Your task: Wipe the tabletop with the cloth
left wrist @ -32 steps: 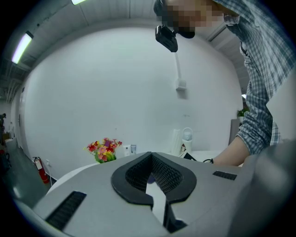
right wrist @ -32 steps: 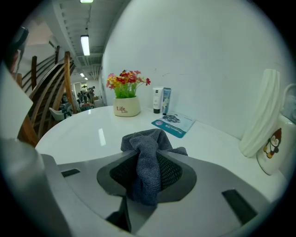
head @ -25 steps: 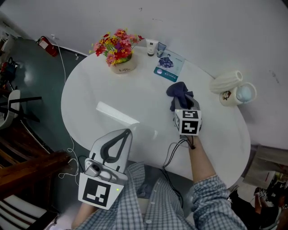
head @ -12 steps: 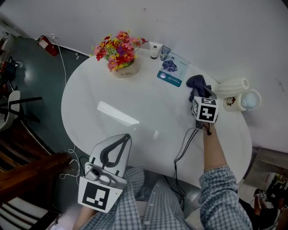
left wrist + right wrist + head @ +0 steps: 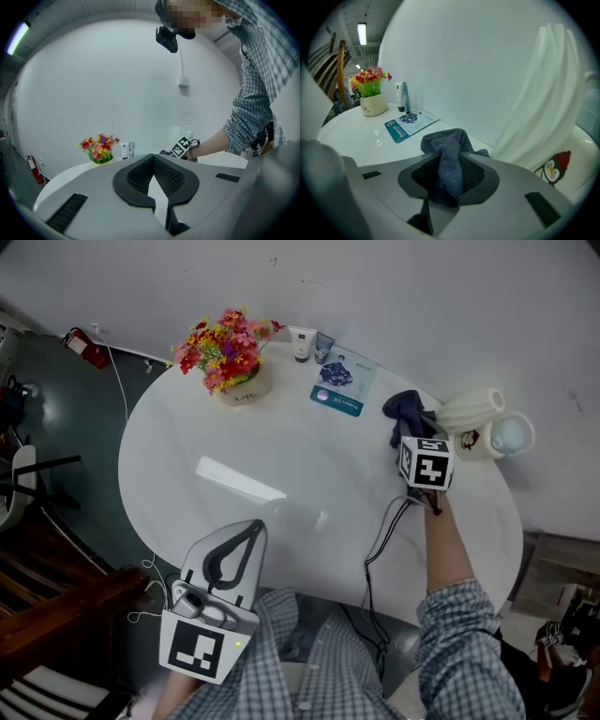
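Note:
A dark blue-grey cloth (image 5: 405, 411) lies bunched on the round white tabletop (image 5: 309, 484) at the far right, close to the wall. My right gripper (image 5: 409, 433) is shut on the cloth (image 5: 449, 159), which bulges out between its jaws and rests on the table ahead. My left gripper (image 5: 246, 531) hangs over the table's near edge at the lower left, away from the cloth; its jaws (image 5: 157, 187) are closed with nothing between them.
A pot of flowers (image 5: 225, 360), two small tubes (image 5: 309, 343) and a teal leaflet (image 5: 341, 385) sit at the table's far side. A ribbed white vase lying down (image 5: 472, 409) and a penguin mug (image 5: 495, 439) are just right of the cloth. A cable (image 5: 380, 535) trails over the near edge.
The right gripper has dragged the cloth from the table's middle rightward and farther back, toward the white vase and mug. The left gripper has stayed put.

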Demonstrator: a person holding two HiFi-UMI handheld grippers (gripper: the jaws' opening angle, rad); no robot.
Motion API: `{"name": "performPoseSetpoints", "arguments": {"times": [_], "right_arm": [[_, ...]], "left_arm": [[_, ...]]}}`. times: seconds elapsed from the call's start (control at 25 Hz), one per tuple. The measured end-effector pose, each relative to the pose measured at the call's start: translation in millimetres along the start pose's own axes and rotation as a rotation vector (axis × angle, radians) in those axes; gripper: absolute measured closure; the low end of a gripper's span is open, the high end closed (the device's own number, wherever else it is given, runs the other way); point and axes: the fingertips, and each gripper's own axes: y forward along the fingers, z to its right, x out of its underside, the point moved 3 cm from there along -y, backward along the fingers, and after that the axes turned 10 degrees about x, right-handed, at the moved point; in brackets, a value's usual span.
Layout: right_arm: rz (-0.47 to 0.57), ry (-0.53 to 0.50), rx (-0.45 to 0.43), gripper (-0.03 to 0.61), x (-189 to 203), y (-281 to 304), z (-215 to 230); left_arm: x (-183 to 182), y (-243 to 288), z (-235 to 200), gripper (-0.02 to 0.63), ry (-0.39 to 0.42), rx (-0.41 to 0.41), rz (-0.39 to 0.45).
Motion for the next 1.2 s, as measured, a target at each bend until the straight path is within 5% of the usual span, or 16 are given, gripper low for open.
{"name": "performPoseSetpoints", "arguments": {"times": [1.2], "right_arm": [[-0.028,0.075,-0.020,0.472,164.3,-166.7,21.3]], "left_arm": [[-1.9,-0.7,112.4,0.612,0.101,0.157,0.056]]}}
